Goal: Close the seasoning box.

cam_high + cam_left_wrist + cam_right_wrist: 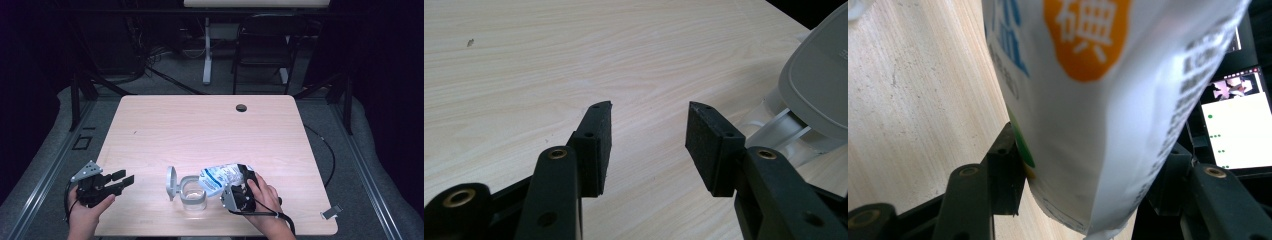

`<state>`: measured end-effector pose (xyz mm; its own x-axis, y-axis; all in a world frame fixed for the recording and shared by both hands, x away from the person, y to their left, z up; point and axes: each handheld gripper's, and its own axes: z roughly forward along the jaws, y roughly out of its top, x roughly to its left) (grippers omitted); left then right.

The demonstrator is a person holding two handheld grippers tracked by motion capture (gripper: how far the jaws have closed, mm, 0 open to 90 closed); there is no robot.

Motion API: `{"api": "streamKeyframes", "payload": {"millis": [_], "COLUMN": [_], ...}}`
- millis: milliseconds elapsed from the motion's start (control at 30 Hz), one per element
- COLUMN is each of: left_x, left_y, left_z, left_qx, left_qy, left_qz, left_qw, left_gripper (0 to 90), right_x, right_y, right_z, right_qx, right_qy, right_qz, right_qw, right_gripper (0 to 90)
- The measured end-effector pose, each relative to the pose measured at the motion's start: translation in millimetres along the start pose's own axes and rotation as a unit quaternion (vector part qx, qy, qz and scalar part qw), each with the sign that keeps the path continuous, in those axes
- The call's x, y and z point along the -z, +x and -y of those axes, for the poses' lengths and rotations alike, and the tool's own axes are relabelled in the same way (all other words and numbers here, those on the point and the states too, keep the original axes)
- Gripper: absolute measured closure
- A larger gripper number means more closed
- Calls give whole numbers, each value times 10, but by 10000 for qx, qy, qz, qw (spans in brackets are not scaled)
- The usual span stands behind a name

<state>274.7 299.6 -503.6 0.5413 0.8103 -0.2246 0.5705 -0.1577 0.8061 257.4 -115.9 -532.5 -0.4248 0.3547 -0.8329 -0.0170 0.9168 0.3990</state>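
Gripping white bag (pixel 222 176), right gripper (pixel 243 186); left gripper (pixel 121 180) released; pale wood table (pixel 200 130), dark room.

High view was dim overall; the tabletop (pixel 210 130) was the one evenly lit area, surroundings fell to near black with a purple cast. Shadows were soft and short, no hard glare. Slightly soft, low-detail picture. Left gripper view was bright and even, wood grain sharp, near fingers (pixel 596 145) a bit soft. In the right gripper view the white bag (pixel 1108 100) was close and blurred, the screen (pixel 1238 130) blown out.
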Motion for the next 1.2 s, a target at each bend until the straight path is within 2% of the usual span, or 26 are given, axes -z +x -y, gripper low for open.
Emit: {"api": "streamKeyframes", "payload": {"millis": [133,267,300,367,400,433,467,500,533,767,1100,1133,1167,1200], "left_x": [-1,-4,-4,-1,3,4,3,4,3,3,7,7,7,7], "left_y": [-1,2,2,1,2,2,3,4,4,12,17,18,19,19], "left_z": [0,1,1,0,-2,-2,-1,-1,-1,1,0,0,0,0], "left_qx": [2,1,2,6,4,8,14,8,12,24,23,23,27,27], "left_qy": [-7,2,-1,-2,13,6,-5,5,7,-19,-23,-29,-31,-31], "left_qz": [-4,-11,-10,-13,-13,-11,-7,-12,-10,-16,-22,-24,-25,-25], "left_qw": [10000,10000,10000,10000,10000,10000,10000,10000,10000,10000,10000,10000,10000,10000], "left_gripper": [536,537,537,537,537,536,536,536,537,536,536,537,536,536], "right_x": [5,-4,10,20,2,25,25,1,0,5,-18,-17,2,2], "right_y": [7,30,21,19,35,27,27,45,50,77,113,114,103,103], "right_z": [-7,-18,-26,-36,-30,-48,-48,-38,-39,-66,-70,-73,-88,-88], "right_qx": [156,272,387,435,376,553,553,446,473,897,948,966,1100,1100], "right_qy": [43,-45,57,115,-6,137,137,-31,-47,34,-7,6,123,123], "right_qz": [21,67,69,87,86,131,131,107,130,195,231,244,284,284], "right_qw": [9999,9996,9992,9989,9993,9983,9983,9989,9988,9958,9952,9950,9935,9935], "right_gripper": [436,437,437,437,437,438,438,437,438,440,442,442,442,442]}}
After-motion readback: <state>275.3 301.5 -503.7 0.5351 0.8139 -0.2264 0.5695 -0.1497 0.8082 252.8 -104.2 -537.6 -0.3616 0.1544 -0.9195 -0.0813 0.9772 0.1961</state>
